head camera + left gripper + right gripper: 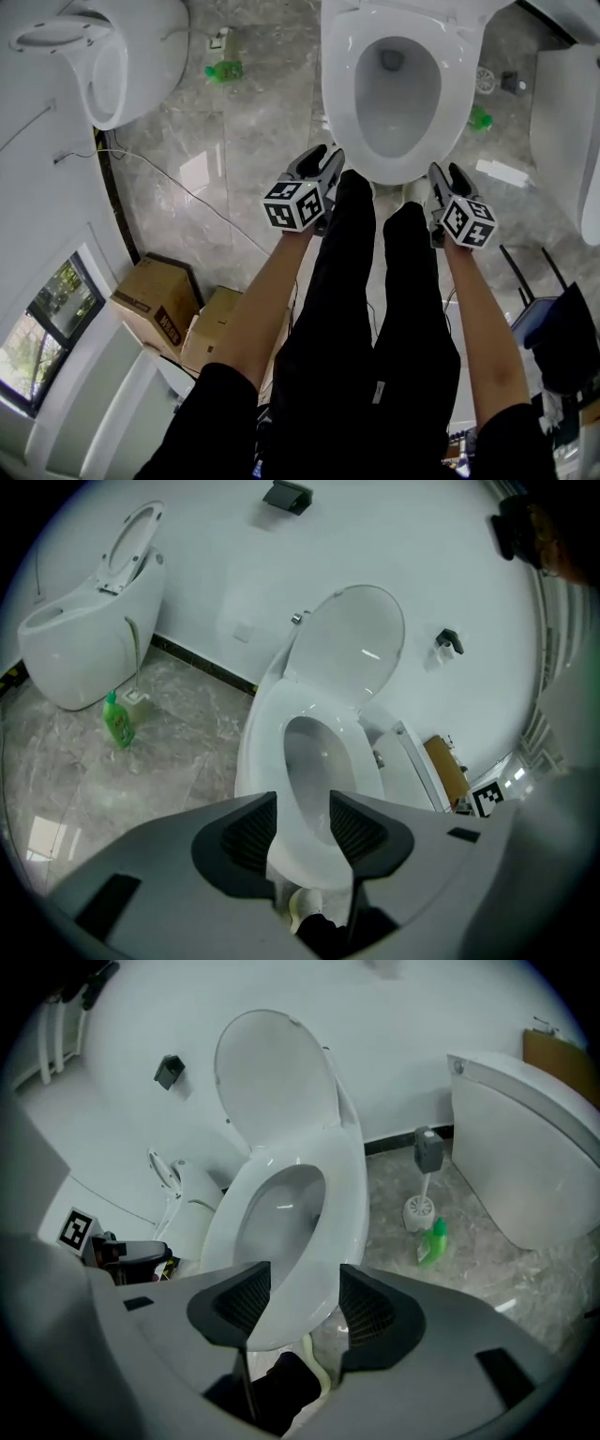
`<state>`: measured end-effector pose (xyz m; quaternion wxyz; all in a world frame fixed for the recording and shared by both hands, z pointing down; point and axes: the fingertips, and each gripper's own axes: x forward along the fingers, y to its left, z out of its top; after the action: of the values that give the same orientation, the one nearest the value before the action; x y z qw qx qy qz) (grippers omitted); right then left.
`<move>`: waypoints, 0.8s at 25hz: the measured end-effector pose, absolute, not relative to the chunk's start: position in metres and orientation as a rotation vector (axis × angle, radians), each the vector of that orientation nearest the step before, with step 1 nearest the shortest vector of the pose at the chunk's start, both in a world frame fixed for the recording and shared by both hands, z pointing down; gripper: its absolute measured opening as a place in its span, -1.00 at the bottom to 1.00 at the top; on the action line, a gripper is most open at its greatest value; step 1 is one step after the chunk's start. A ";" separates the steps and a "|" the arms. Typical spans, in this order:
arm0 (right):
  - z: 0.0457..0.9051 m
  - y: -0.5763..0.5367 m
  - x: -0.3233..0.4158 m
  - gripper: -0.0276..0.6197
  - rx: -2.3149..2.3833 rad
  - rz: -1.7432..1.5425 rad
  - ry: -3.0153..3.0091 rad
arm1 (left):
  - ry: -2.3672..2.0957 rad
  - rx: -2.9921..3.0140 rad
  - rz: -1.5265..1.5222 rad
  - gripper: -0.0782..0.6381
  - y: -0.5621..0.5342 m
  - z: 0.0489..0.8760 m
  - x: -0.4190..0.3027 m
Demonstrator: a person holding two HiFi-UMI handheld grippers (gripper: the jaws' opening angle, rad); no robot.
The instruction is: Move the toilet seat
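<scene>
Head view looks down on the toilet seat [343, 84], which lies flat on the bowl just in front of the person's legs; the left gripper [328, 161] hovers near the seat's front edge on one side, the right gripper [448, 176] on the other. Both gripper views show the jaws standing apart, with the seat's front rim in the gap and no pad pressing on it; the lid [352, 649] stands raised against the wall; a green bottle [432, 1241] stands on the floor.

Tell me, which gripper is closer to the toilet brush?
Right. The right gripper is on the same side of the toilet as the toilet brush; the left gripper is on the opposite side.
</scene>
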<state>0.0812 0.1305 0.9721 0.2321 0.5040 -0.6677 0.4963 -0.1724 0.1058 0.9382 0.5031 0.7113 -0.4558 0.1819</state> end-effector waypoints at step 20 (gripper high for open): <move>1.045 0.104 0.071 0.00 1.454 1.771 -1.785 | -0.908 1.539 0.424 0.19 0.115 1.050 -0.147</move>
<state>0.0714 0.1043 1.0452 0.1181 0.4970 -0.6103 0.6054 -0.1466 0.1149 1.0498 0.6073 0.6657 -0.3928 0.1834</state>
